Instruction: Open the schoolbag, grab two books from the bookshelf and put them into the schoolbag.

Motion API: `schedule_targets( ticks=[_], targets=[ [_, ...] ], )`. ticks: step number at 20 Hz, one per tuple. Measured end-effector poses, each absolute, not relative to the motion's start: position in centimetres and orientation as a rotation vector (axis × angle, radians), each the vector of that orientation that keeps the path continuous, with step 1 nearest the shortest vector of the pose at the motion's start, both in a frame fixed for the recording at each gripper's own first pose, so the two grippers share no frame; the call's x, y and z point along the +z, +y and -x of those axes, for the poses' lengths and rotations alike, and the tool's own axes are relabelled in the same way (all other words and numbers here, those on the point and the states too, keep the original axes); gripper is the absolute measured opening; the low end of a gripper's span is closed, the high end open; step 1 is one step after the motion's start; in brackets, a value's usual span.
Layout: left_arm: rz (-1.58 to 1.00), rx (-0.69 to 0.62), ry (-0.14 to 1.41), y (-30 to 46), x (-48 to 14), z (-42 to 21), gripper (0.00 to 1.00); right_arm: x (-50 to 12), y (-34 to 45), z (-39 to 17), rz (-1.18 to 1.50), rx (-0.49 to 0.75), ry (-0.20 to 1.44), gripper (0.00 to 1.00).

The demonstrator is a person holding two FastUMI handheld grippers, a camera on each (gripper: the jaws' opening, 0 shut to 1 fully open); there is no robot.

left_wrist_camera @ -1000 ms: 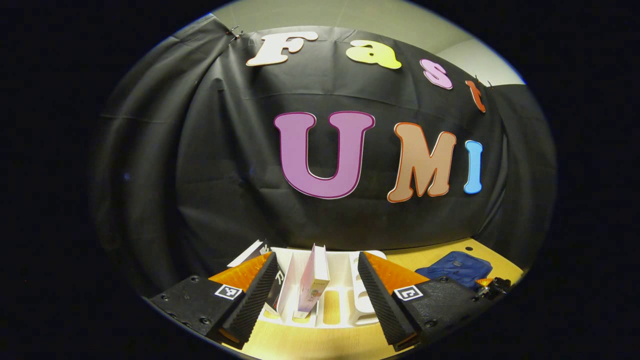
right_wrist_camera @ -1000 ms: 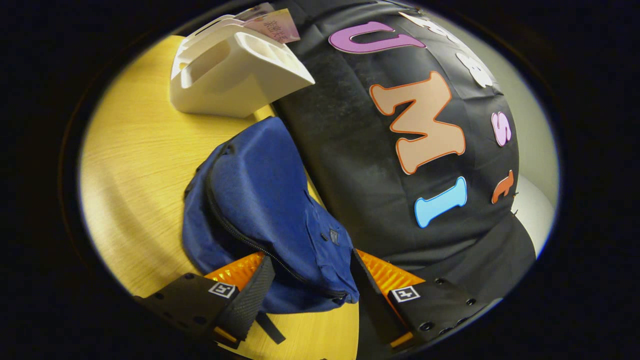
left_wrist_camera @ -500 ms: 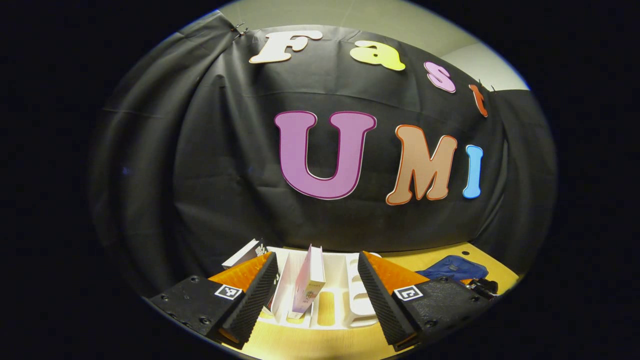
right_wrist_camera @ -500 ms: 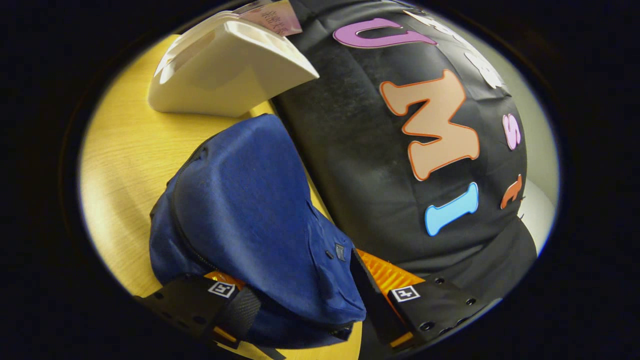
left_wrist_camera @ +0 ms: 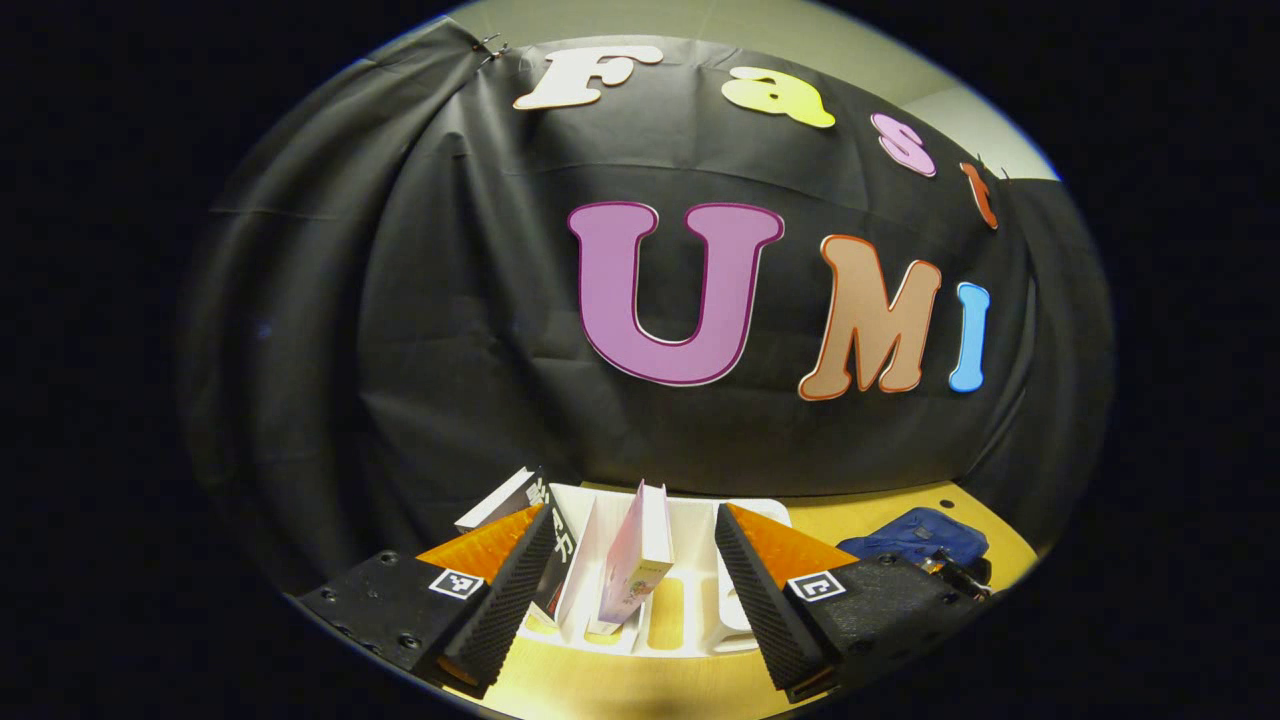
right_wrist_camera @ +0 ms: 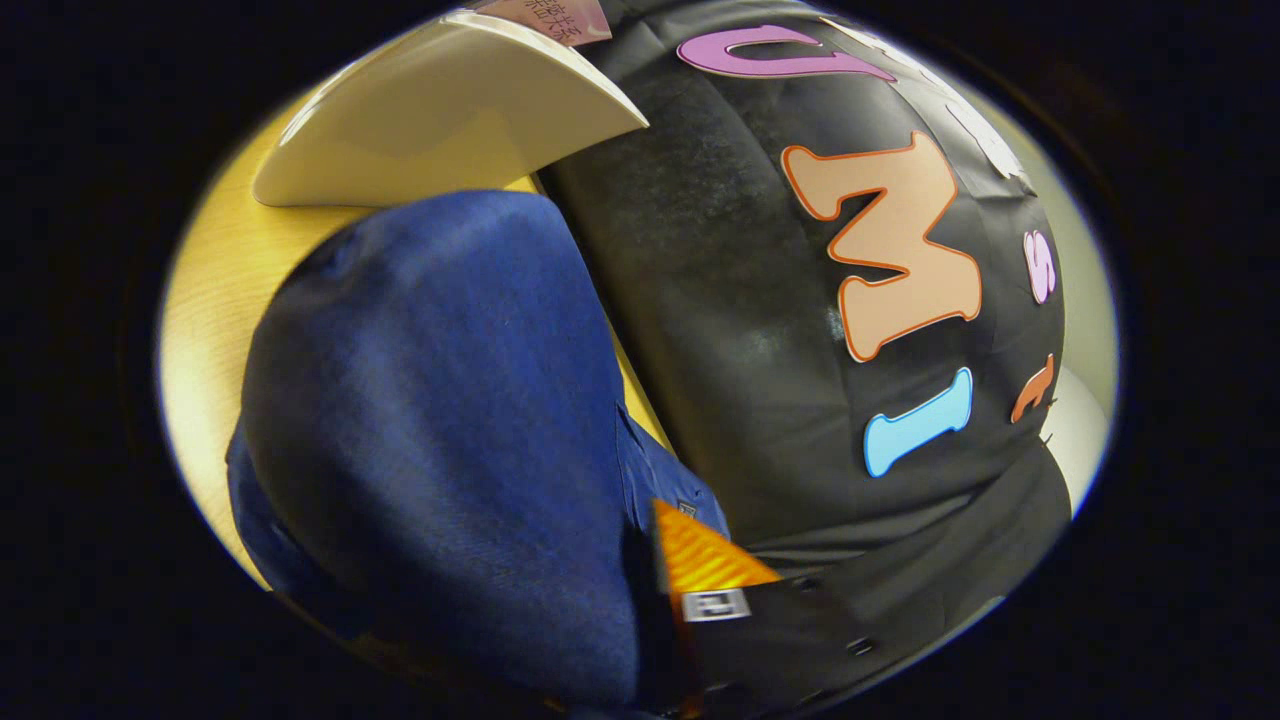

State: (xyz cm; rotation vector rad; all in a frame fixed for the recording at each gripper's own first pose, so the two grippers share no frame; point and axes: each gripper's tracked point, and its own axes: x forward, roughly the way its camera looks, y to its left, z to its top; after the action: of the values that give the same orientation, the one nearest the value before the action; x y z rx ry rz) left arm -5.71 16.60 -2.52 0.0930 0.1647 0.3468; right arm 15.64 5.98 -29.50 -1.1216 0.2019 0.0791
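The left tool (left_wrist_camera: 632, 590) hangs spread wide before the white plastic bookshelf (left_wrist_camera: 700, 560) on the yellow wooden surface (left_wrist_camera: 640, 685); a pink-covered book (left_wrist_camera: 638, 560) stands upright inside it. Right of the bookshelf lies the blue fabric schoolbag (right_wrist_camera: 440, 420), its cloth bulging over the right tool (right_wrist_camera: 640, 610); whether that tool grips, I cannot tell.

1. The surface (left_wrist_camera: 640, 685) is pale yellow wood with a fine grain, running back to the black cloth wall.
2. A white bookshelf (left_wrist_camera: 700, 600) stands on it against the cloth, with slotted compartments.
3. Books (left_wrist_camera: 635, 560) stand upright or leaning in the bookshelf's compartments.
4. A blue schoolbag (right_wrist_camera: 450, 420) lies on the surface just beside the bookshelf, also close to the cloth.
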Motion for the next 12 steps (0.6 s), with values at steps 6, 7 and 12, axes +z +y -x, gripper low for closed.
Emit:
schedule_targets(
  ticks=[6, 7, 12],
  targets=[
    [-0.097, 0.246, 0.255, 16.3, -4.3, 1.9, 0.94, -29.1, 5.8, -16.0, 1.046, 0.089, 0.245, 0.1],
    [-0.103, 0.233, 0.274, 16.3, -4.7, 1.2, 0.94, -29.0, 5.8, -16.1, 1.027, 0.096, 0.26, 0.08],
    [-0.096, 0.222, 0.442, 17.1, -7.8, -2.2, 0.94, -27.1, 5.2, -16.3, 0.904, 0.109, 0.306, 0.08]
  ],
)
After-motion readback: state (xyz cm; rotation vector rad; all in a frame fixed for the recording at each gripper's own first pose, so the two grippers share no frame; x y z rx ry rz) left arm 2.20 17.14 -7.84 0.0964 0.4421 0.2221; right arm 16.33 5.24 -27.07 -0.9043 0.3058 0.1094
